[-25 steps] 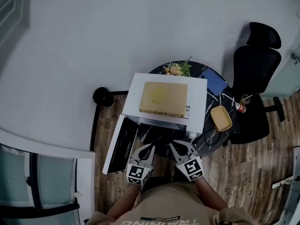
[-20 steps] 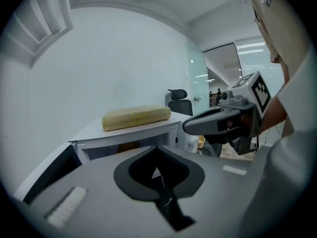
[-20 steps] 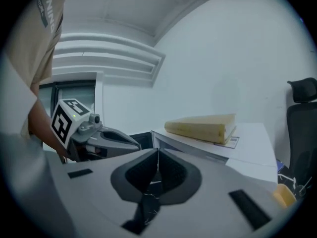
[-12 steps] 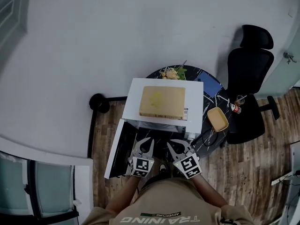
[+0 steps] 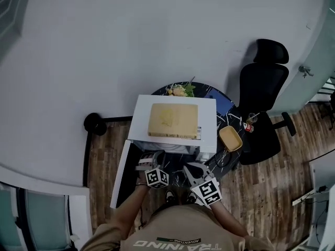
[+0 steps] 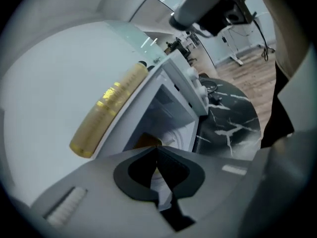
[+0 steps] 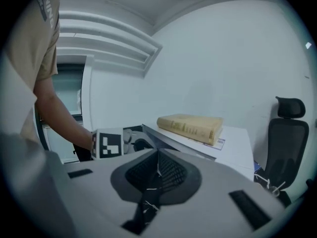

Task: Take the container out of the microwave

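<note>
The white microwave (image 5: 207, 124) stands with its door (image 5: 119, 175) swung open to the left. In the left gripper view an orange-yellow container (image 6: 146, 141) shows inside the cavity, next to the white turntable (image 6: 173, 135), mostly hidden by my jaws. My left gripper (image 5: 151, 157) is at the mouth of the cavity, rolled on its side, jaws shut with nothing between them (image 6: 157, 148). My right gripper (image 5: 190, 167) hangs lower, in front of the microwave, also shut and empty (image 7: 158, 155).
A thick yellow book (image 5: 172, 120) lies on top of the microwave. On the round black marble table (image 5: 230, 116) are a second yellow container (image 5: 231, 138), a small bottle (image 5: 247, 126) and some flowers (image 5: 179, 90). A black office chair (image 5: 261, 82) stands to the right.
My left gripper has moved forward to the microwave's opening and rolled sideways. The right gripper has stayed back. The head view has shifted, so the microwave sits more to the left.
</note>
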Available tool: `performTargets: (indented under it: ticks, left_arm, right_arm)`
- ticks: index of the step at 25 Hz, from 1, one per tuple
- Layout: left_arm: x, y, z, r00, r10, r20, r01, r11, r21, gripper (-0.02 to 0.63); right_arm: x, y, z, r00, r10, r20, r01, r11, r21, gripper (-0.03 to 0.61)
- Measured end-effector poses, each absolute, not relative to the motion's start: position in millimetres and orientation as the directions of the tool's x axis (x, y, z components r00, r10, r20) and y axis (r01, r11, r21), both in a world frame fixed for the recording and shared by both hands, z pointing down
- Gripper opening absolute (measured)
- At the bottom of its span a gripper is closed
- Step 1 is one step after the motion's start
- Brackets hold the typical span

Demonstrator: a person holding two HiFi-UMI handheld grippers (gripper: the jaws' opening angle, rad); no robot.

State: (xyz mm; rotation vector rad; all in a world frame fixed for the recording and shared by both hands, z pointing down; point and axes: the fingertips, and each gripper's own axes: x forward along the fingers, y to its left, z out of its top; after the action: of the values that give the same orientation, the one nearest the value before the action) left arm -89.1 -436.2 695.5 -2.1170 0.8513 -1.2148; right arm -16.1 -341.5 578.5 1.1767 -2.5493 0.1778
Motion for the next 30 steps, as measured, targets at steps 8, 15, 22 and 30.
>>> performTargets:
  ticks: [8,15,22,30]
  left_arm:
    - [-85,-469,764,0.306,-0.690,0.656,-0.018,-0.693,-0.721,0.049]
    - [-87,-503,779,0.256,-0.699,0.667,0.049,-0.680,-0.732,0.097]
    - [-90,-515,798,0.237,-0.673,0.701,0.114,-0.697,-0.708,0.101]
    - [-91,-525,817,0.200,-0.643,0.740,0.155,-0.725,-0.671,0.100]
  right_arm:
    - [-9,-321,595,-0.564,-0.720,0.404,-0.783,0.622,0.017,0.009]
    - [3,-315,607,-0.522,-0.734,0.434,-0.817,0.577,-0.007,0.009]
    - [12,-306,624,-0.494,-0.736,0.463,-0.836,0.548,-0.022,0.009]
    - [16,-307,628,-0.487,-0.738,0.468,-0.843,0.537,-0.030,0.009]
